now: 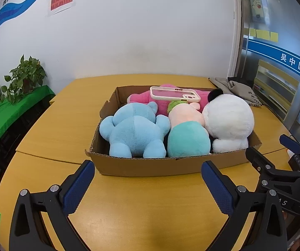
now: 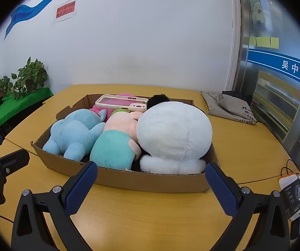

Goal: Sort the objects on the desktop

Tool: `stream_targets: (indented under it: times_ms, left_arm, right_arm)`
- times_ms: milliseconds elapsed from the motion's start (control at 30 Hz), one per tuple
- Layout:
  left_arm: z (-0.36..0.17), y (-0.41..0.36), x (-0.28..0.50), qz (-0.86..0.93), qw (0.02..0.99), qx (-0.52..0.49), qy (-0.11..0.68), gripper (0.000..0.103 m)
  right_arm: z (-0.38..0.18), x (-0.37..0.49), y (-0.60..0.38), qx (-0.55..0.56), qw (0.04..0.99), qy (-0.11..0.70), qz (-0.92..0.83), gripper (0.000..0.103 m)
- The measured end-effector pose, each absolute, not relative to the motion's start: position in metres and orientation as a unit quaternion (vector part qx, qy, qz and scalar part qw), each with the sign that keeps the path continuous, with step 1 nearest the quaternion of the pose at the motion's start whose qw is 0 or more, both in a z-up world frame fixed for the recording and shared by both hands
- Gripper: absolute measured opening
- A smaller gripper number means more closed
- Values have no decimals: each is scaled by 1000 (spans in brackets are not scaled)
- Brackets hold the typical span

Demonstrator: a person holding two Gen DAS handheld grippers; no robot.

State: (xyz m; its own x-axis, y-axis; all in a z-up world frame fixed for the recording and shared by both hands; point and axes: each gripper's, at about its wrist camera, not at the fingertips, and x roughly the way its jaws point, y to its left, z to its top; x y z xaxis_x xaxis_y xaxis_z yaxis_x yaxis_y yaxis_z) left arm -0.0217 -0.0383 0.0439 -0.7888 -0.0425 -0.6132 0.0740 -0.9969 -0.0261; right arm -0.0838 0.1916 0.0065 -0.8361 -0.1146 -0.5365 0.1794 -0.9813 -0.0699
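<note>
Two grippers hover low over the yellow wooden table (image 1: 141,205), side by side and both facing the same cardboard box. Nearest the lens, the left gripper (image 1: 147,168) has its blue-padded fingers spread wide with nothing between them, and the right gripper (image 2: 151,171) stands just as wide apart and equally empty; in the left wrist view the right gripper shows as a black frame at the right edge. Just beyond both sets of fingertips lies the shallow cardboard box (image 1: 160,165), its near wall almost level with the pads. Along the front of the box sit three plush toys packed shoulder to shoulder: a light blue plush (image 1: 134,129) at the left, a pink-and-teal plush (image 1: 186,135) in the middle, and a large white plush (image 1: 228,121) with a black ear at the right. Behind them a magenta plush (image 1: 162,102) fills the back of the box, and a cream phone case (image 1: 175,94) lies flat on top of it. Past the box, at the table's far right corner, rests a grey cloth bag (image 2: 231,108). Off to the right a small packaged item (image 2: 296,196) sits at the table edge. Farthest away, potted plants (image 1: 22,77) stand on a green-covered shelf against the white wall.
</note>
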Motion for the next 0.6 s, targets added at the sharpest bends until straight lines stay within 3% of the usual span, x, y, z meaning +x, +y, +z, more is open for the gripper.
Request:
stream_targets:
  times_ms: [600]
  left_arm:
    - [35,-36,-22,-939,9,342,36,103]
  right_arm:
    - [6,-81,191,279,70,67,-955,103]
